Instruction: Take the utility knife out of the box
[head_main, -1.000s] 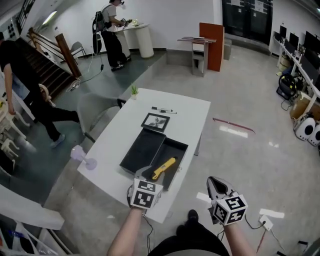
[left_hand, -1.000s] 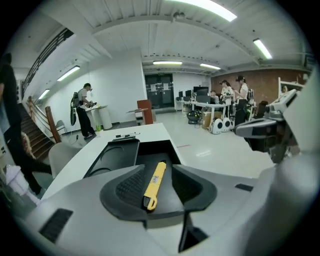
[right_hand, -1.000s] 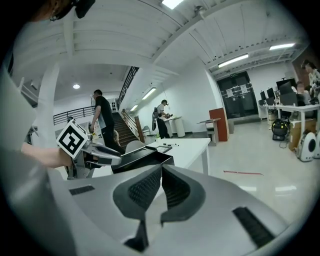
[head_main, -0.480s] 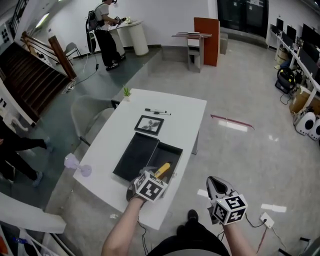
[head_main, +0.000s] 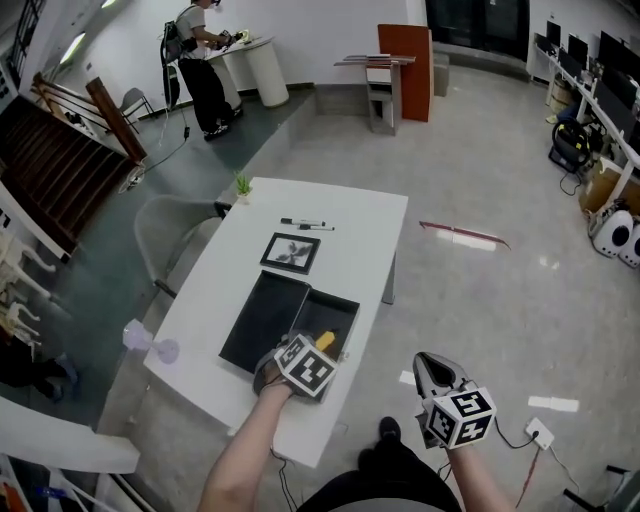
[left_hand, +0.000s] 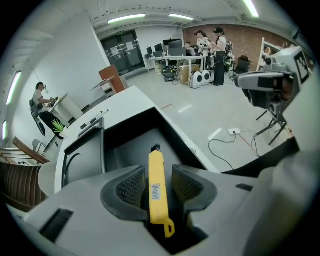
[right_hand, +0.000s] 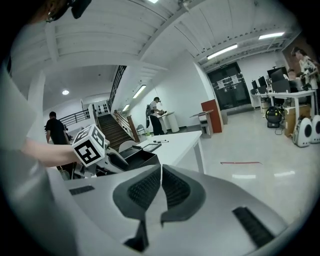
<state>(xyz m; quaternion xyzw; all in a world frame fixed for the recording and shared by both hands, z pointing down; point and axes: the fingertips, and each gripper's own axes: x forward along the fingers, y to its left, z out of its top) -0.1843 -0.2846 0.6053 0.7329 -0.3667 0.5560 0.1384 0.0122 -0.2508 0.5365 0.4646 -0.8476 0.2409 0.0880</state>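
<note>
A yellow utility knife (left_hand: 156, 187) lies lengthwise in the open black box (left_hand: 129, 134), whose lid (head_main: 262, 320) is folded out to the left on the white table (head_main: 355, 215). My left gripper (left_hand: 159, 173) points steeply down into the box and straddles the knife. Its jaws have just been opening and now stand open, with a gap on each side of the knife. In the head view the knife's tip (head_main: 326, 341) shows just beyond the left gripper (head_main: 311, 353). My right gripper (head_main: 428, 367) hangs off the table's near right side, shut (right_hand: 161, 172) on nothing.
Behind the box lie a framed picture (head_main: 291, 252), two pens (head_main: 305, 224) and a small plant (head_main: 243, 185). A grey chair (head_main: 168, 232) stands at the table's left side. A person (head_main: 198, 62) works at a far counter. A cable and socket (head_main: 541, 433) lie on the floor at right.
My left gripper has moved forward and down into the box and tilted steeply over the knife. The right gripper has hardly shifted. The walking person at left has gone from view.
</note>
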